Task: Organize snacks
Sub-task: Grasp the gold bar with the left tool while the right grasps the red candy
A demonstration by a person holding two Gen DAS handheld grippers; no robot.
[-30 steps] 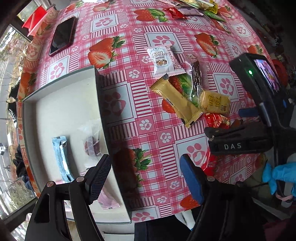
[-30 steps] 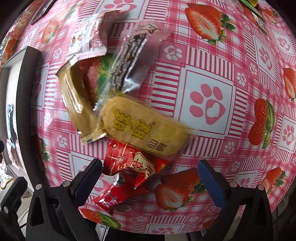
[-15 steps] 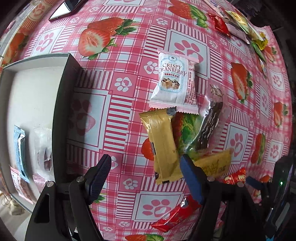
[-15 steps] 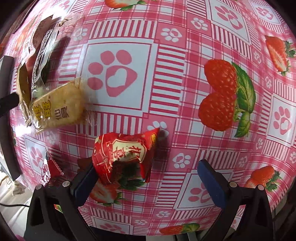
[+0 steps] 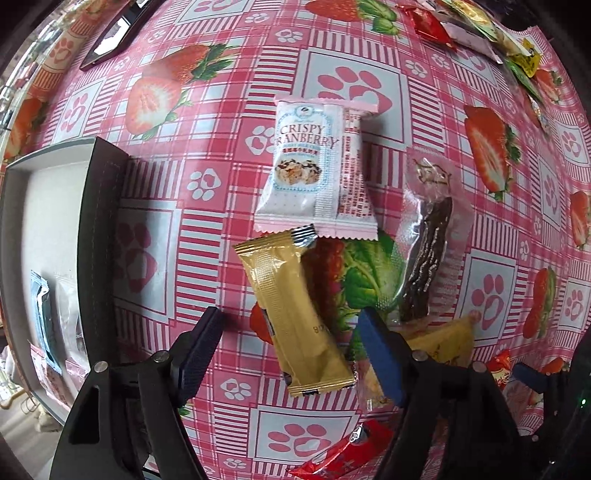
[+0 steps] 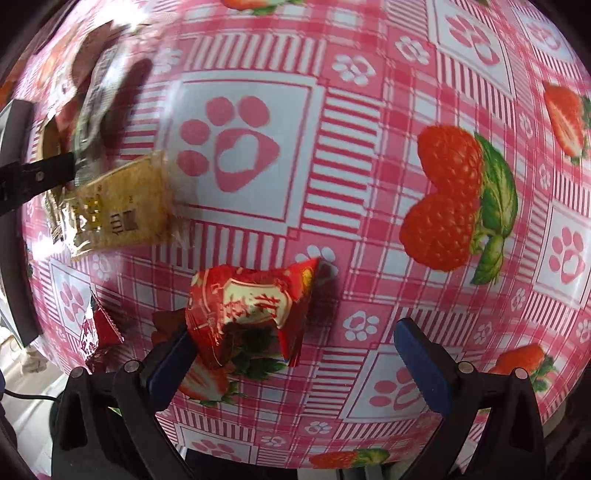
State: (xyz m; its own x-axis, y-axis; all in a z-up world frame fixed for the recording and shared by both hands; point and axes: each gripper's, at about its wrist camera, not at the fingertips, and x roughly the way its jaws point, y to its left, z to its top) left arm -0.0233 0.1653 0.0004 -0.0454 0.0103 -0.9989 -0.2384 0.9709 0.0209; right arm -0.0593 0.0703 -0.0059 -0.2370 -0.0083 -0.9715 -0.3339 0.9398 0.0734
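Observation:
Pointing straight down, my left gripper (image 5: pixel 291 354) has its jaws closing around a gold-wrapped bar (image 5: pixel 295 314); the pads are clear of it. Beyond the bar lie a white and pink cranberry packet (image 5: pixel 317 173), a dark snack in clear wrap (image 5: pixel 424 266) and a yellow cracker pack (image 5: pixel 443 343). My right gripper (image 6: pixel 295 365) stands open over a red candy packet (image 6: pixel 251 310), which sits close to the left finger (image 6: pixel 170 369). The cracker pack (image 6: pixel 118 210) lies to the upper left of that packet.
A white tray with a dark rim (image 5: pixel 99 240) lies left of the pile and holds a blue packet (image 5: pixel 42 314) and other wrapped snacks. A phone (image 5: pixel 110 37) is at the far left. More snacks (image 5: pixel 461 26) lie at the far right. A small red candy (image 6: pixel 96 332) lies near the table's front edge.
My left gripper has moved from the tray's edge over to the snack pile and come lower, now straddling the gold bar. My right gripper has shifted right, away from the pile, and now straddles the red packet.

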